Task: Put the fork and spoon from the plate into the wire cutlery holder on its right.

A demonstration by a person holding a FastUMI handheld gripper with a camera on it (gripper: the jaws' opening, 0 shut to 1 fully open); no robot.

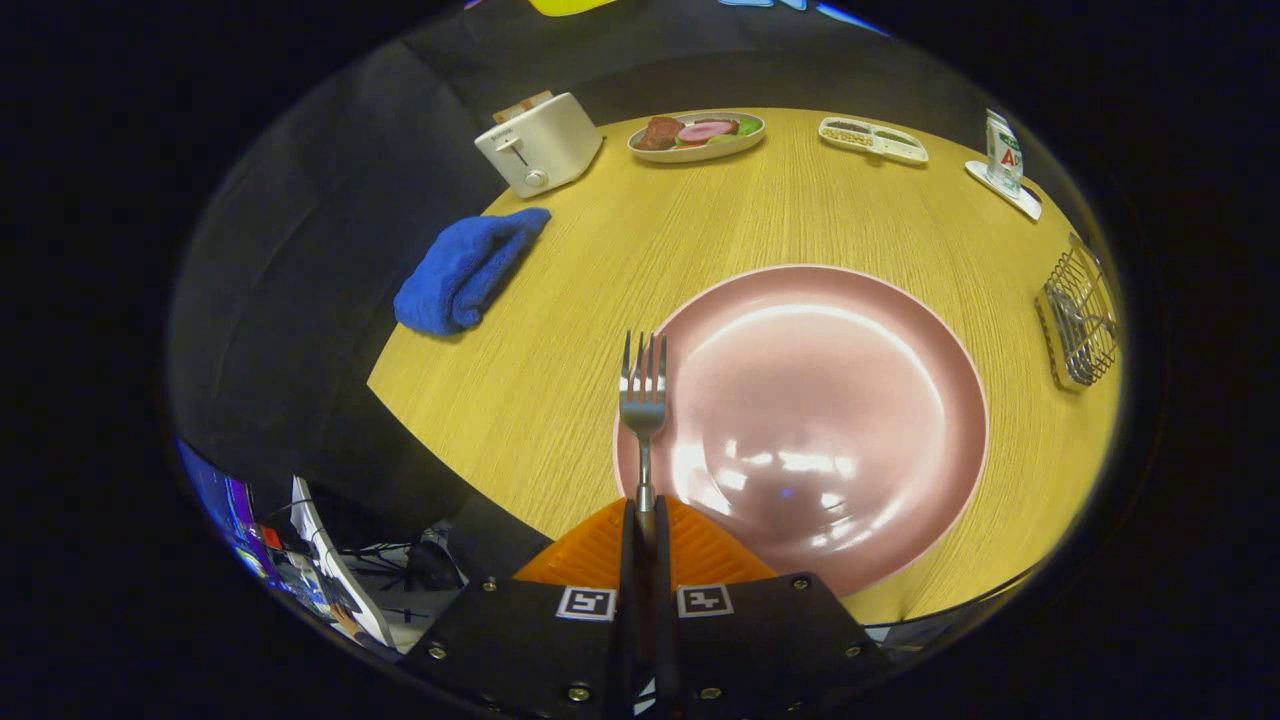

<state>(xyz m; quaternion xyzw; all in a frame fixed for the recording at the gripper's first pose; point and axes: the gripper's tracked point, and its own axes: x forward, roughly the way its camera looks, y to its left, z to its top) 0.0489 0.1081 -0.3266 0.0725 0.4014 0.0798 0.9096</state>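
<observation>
Claw (644, 520) tight on fork (643, 395), handle hidden.

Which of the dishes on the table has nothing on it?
The big pink plate, just ahead of the gripper shut on the fork. The far plate and the divided tray hold food.

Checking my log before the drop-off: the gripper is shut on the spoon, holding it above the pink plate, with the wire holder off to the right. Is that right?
Not quite: the gripper is shut on a fork, tines pointing ahead, as the gripper view shows. The rest holds: it is above the pink plate, with the wire holder to the right.
</observation>
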